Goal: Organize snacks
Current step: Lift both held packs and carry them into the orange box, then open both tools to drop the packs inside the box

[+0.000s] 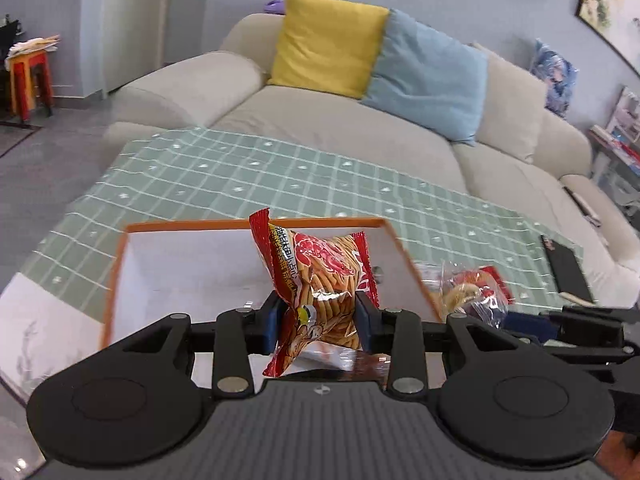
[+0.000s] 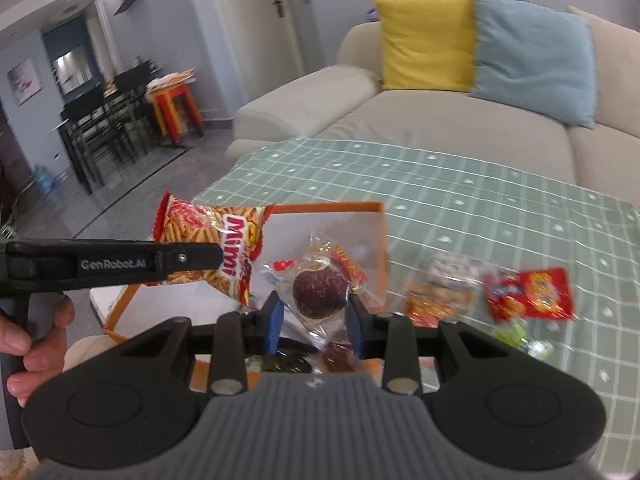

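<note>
We see the left gripper [image 1: 320,322] clenched on a stick-snack bag [image 1: 320,276], blue fingers [image 1: 271,328] pinching its lower half. The bag stands roughly upright, long axis near vertical, its top tipped slightly left, held over the box [image 1: 120,260].

The right gripper [image 2: 314,322] is clamped on a clear wrapper [image 2: 320,280] holding a dark round sweet. Wrapper long axis runs near to far, twisted ends at both tips, also over the box.

The box is white inside with an orange rim and sits on the counter's near left part. The counter carries a green grid cloth [image 1: 260,176]. To the right of the box, loose snacks lie on the cloth: a red packet [image 2: 528,294] and a clear-wrapped one [image 2: 440,292], both blurred.

A beige sofa [image 1: 320,120] stands beyond, with yellow [image 1: 326,42] and blue [image 1: 428,76] cushions. Dining chairs are at far left.

The stick-snack bag is red and yellow with a clear window showing thin sticks, and it is crinkled where pinched.
</note>
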Demonstrator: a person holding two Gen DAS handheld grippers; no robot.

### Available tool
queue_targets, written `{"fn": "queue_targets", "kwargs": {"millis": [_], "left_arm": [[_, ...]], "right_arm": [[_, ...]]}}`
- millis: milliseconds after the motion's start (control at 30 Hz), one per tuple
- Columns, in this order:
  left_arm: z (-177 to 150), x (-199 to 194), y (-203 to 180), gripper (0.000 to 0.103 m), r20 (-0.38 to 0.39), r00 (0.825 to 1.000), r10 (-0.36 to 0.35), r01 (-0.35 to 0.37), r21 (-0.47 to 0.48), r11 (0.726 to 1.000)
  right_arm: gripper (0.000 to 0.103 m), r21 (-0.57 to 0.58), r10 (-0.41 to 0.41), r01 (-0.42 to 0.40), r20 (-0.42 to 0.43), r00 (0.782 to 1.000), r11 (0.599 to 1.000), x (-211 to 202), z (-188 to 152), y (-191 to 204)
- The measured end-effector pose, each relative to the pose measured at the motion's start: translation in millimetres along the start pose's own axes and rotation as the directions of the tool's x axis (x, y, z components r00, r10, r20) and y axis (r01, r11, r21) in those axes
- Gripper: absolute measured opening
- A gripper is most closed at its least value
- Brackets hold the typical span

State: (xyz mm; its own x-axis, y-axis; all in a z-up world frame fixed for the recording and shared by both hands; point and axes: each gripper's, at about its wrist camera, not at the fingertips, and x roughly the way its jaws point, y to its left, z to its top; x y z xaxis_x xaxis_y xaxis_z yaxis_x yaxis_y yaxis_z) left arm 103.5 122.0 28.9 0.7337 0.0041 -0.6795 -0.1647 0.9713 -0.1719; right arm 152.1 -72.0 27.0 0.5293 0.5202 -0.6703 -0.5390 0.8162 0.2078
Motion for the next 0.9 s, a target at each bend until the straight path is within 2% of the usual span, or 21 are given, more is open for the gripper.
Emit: {"fn": "queue_targets", "kwargs": {"millis": [367,700,900], "left_arm": [[-1,31,33,0.041,-0.071,0.993,0.091,-0.090,0.023,0.996],[-7,68,57,0.041,-0.181,0.974,0.138,-0.137,0.016,0.990],[-9,84,63,0.041,-0.236,0.955,0.178,-0.175,0.032,0.984]], "right_arm": [[0.030,-0.158,-0.053,0.037,-0.104,0.993,0.987,74,19,31],[0.030,-0.292,-0.158,0.095,-0.202,0.966,0.952,137,20,42],[0.030,-0.352,-0.209,0.112,-0.251,0.945,0.929,163,17,47]]}}
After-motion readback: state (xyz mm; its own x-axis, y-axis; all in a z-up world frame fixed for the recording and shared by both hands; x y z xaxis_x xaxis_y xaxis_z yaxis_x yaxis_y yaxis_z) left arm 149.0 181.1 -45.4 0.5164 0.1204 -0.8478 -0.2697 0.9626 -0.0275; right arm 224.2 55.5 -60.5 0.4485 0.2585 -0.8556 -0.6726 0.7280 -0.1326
